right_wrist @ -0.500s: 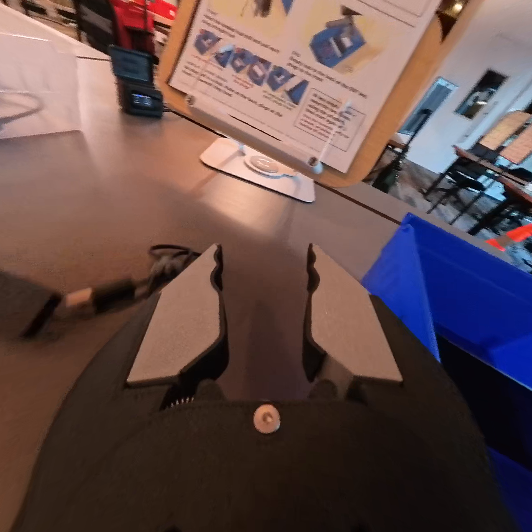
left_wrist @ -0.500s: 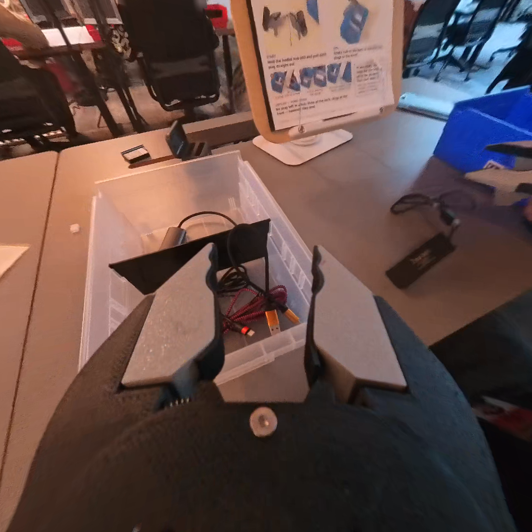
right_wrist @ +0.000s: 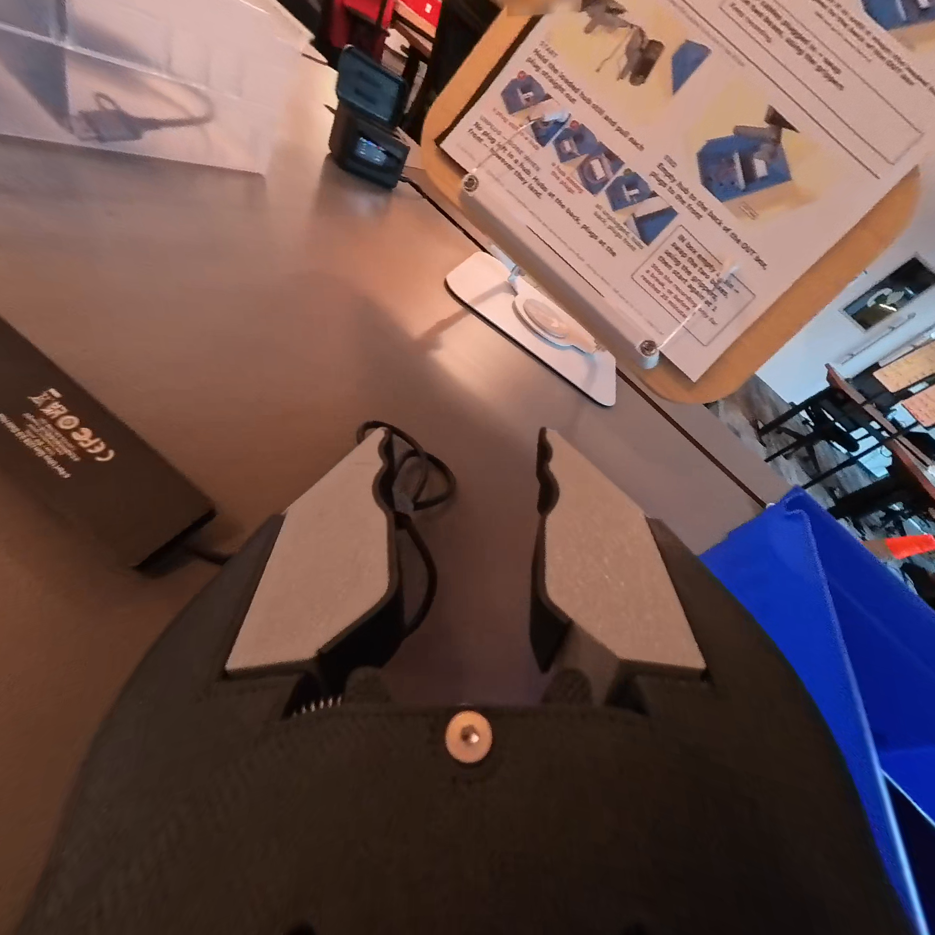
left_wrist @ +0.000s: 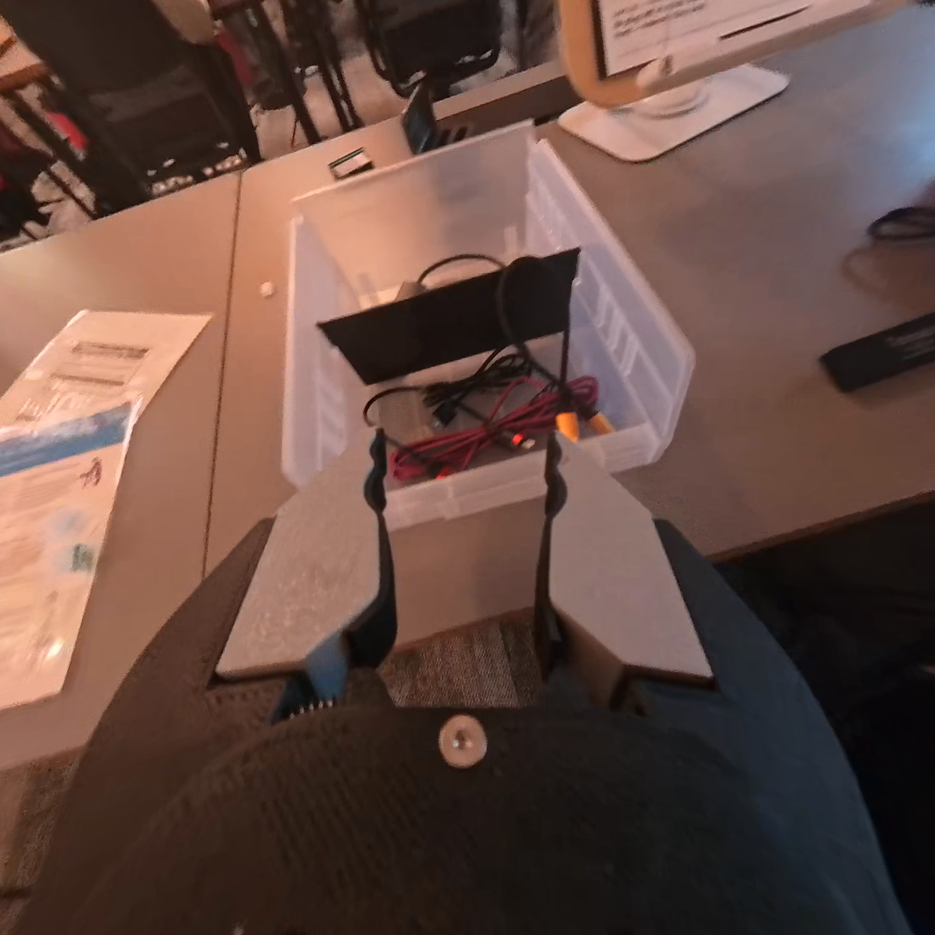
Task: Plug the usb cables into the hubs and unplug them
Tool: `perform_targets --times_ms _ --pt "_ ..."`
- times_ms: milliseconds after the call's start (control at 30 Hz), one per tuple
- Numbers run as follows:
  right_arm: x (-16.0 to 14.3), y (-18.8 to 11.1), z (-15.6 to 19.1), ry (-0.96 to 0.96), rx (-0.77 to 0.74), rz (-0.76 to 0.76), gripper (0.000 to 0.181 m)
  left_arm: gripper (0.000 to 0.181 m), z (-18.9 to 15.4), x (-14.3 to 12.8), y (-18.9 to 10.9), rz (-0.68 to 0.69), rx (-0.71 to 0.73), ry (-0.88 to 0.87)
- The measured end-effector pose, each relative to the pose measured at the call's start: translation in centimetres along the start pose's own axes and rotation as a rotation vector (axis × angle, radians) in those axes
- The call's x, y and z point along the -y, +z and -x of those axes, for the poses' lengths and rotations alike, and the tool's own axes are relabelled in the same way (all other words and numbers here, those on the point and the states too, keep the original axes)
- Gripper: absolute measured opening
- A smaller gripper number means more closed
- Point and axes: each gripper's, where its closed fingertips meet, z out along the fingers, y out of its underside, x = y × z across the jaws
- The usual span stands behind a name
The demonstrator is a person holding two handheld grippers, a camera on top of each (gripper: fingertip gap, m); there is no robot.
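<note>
A clear plastic bin [left_wrist: 652, 349] on the table holds a black divider [left_wrist: 450, 324], a red cable [left_wrist: 485, 430], black cables [left_wrist: 485, 379], orange plugs [left_wrist: 569, 425] and a grey hub [left_wrist: 405, 422]. My left gripper [left_wrist: 463, 458] is open and empty, held above the table's front edge just short of the bin. A black hub [right_wrist: 86, 470] lies flat on the table, also in the left wrist view [left_wrist: 880, 354]. Its black cable [right_wrist: 420, 485] coils beside my right gripper [right_wrist: 463, 455], which is open and empty over the table.
A framed instruction sheet on a white stand [right_wrist: 536, 324] is at the back. A blue bin [right_wrist: 835, 632] is at the right. A small black device [right_wrist: 369, 136] sits behind the clear bin. Printed sheets [left_wrist: 66, 445] lie at the left. There is about 45 cm between the tips of the two grippers.
My left gripper has pulled back and up from the bin, towards the table's front edge. My right gripper has moved left and lower, so the black hub now looms at its left.
</note>
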Motion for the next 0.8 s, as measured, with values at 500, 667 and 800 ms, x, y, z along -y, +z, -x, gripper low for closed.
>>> perform_targets --times_ms 500,667,800 --pt "0.7 0.1 2.9 0.014 0.176 -0.043 0.052 0.047 -1.2 -3.8 2.9 0.186 -0.073 -0.002" --pt "0.8 -0.1 4.3 -0.045 0.212 -0.041 0.051 0.047 -0.1 -2.1 7.0 0.322 -0.161 0.132" --pt "0.8 -0.2 5.5 -0.095 0.241 -0.037 0.05 0.044 0.3 -3.8 10.8 0.54 -0.273 0.262"
